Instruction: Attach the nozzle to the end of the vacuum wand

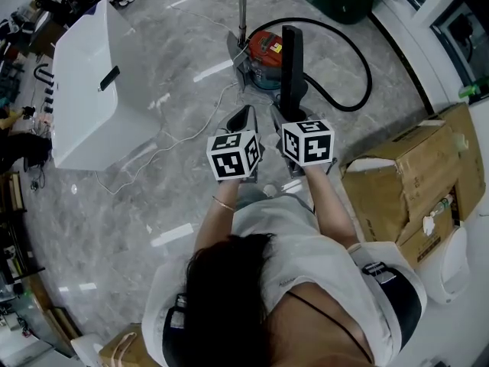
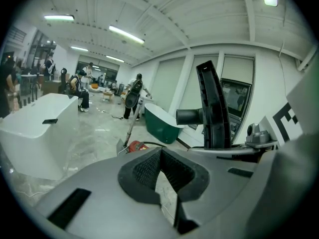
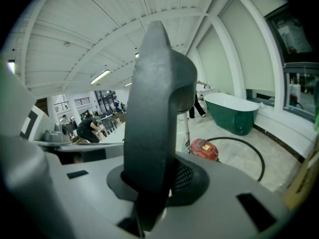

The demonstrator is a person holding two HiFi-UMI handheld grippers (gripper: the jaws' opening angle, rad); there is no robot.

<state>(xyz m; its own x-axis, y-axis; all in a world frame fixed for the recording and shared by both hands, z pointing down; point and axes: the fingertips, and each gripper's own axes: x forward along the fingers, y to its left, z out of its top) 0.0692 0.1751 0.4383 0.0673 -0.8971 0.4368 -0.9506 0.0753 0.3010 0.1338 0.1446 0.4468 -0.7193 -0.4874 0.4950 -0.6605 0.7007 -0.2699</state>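
Black nozzle [image 3: 154,108] pinched in the right tool [image 3: 149,193]; left tool [image 2: 162,176] pressed together, empty, just beside it.

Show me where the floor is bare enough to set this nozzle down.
Bare floor lies between the white tub and the red vacuum, and below the tub, past the thin cable. The patch inside the hose loop is bare too. Crowded: round the wand, and the cardboard boxes at right.
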